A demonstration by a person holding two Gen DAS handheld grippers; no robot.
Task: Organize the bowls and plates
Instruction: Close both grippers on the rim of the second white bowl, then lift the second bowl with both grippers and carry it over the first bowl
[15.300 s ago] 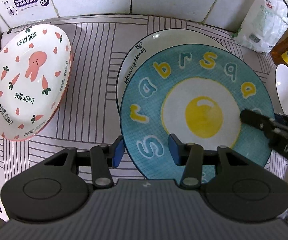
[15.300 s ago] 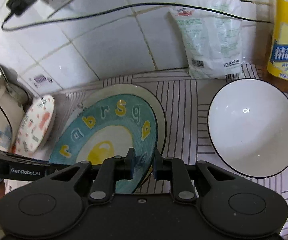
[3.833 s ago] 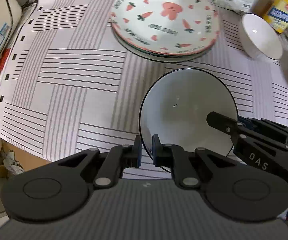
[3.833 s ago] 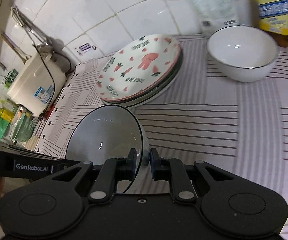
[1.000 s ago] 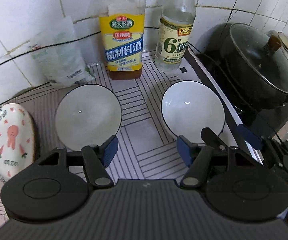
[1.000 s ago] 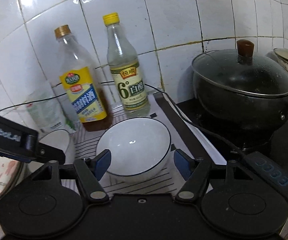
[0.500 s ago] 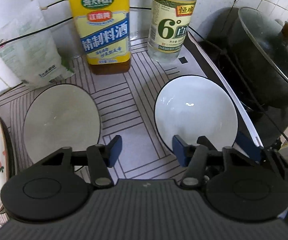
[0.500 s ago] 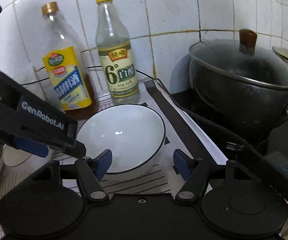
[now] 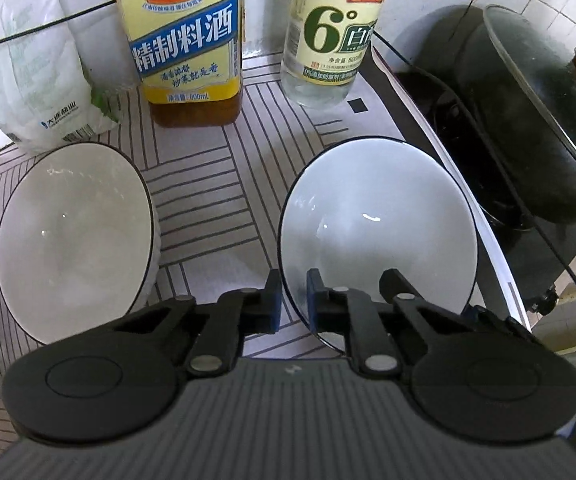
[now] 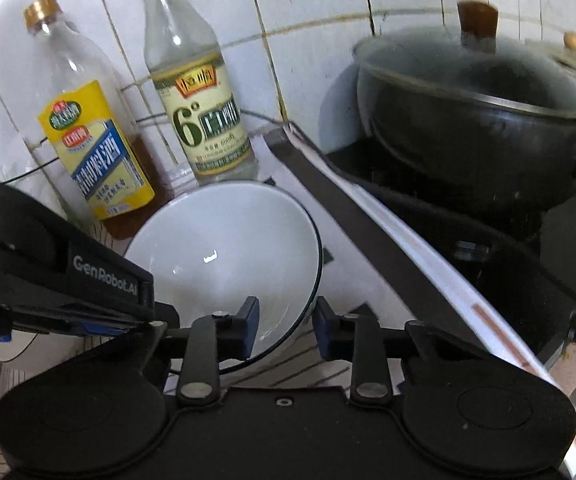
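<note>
Bowl-gathering step: left hand-held gripper pinches the near rim of the right bowl directly ahead, right hand-held gripper straddles its opposite rim, jaws parted; next, probably, lift and nest into the left bowl alongside.

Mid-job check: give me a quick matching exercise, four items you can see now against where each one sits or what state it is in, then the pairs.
Items:
1. white bowl with black rim near the stove
2. second white black-rimmed bowl
3. yellow-labelled cooking wine bottle
4. black lidded pot

States:
A. standing against the tiled wall
B. on the stove
C. rim between the fingers of the left hand-held gripper
D. free on the striped mat, left of the gripped bowl

Pairs: 1-C, 2-D, 3-A, 4-B
</note>
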